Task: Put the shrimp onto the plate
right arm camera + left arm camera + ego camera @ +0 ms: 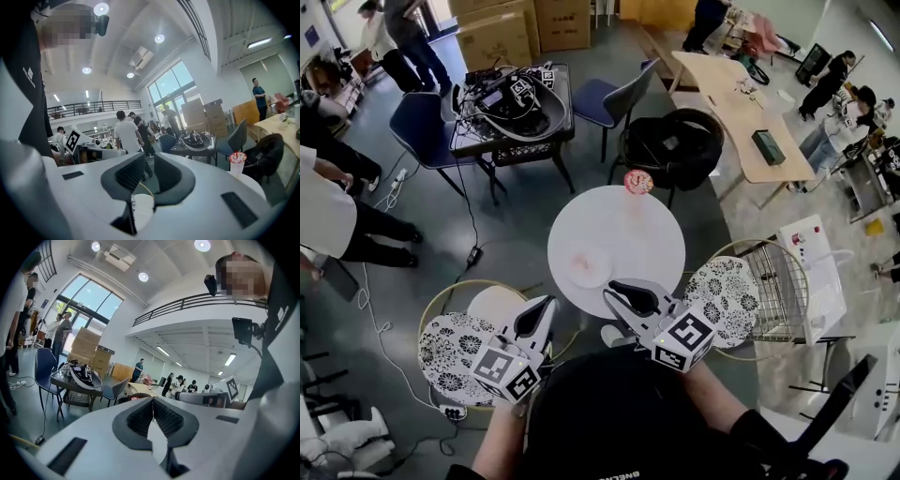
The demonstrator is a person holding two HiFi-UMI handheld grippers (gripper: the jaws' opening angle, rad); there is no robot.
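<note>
Head view: the round white surface (630,223) is mostly bare, with a cup (637,182) at its far edge. Toward the surface's near left, the pinkish shrimp (581,262) lies at a pale plate (594,276); whether it rests on the plate is too blurred to tell. The right tool (614,295) reaches over the surface's near edge, just short of the shrimp. The left tool (544,306) hangs off the near-left rim. Left gripper view: jaw tips meet, clenched on nothing. Right gripper view: jaws a slit apart, released, empty.

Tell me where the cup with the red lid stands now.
In the head view the cup stands at the far edge of the round white table, just in front of the black chair; the right gripper view shows it at right.
</note>
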